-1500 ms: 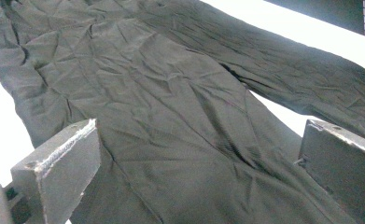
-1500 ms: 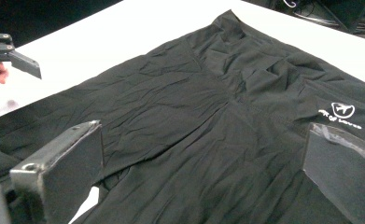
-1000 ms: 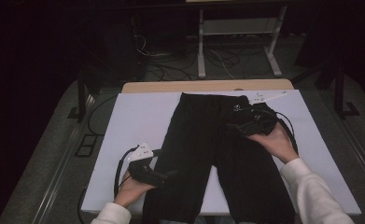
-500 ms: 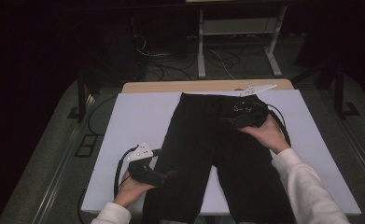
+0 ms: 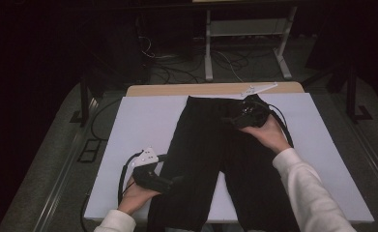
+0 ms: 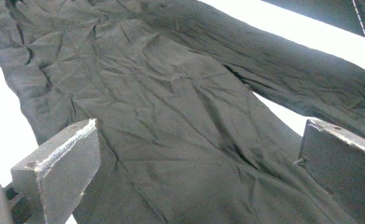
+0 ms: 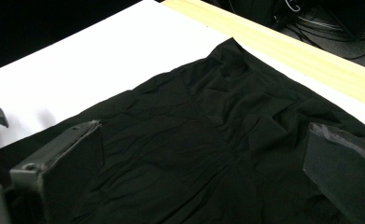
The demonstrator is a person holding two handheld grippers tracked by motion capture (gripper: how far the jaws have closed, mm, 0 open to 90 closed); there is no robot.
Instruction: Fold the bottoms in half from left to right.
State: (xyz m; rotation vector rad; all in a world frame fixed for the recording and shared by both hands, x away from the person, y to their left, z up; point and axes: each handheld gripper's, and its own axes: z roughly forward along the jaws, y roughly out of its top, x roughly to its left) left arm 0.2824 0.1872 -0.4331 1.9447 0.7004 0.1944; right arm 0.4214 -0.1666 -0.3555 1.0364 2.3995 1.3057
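Black trousers (image 5: pixel 225 159) lie flat on white table cover (image 5: pixel 128 145), waistband at far edge. L gripper (image 5: pixel 177 181) jaws apart over near leg, R gripper (image 5: pixel 227 119) jaws apart by waist. Looks like pre-grasp for folding; next, both need to close on fabric.

no readable text anywhere, no labels or brand marks on the black trousers (image 5: pixel 215 145), nothing printed on the white table cover (image 5: pixel 143 121)
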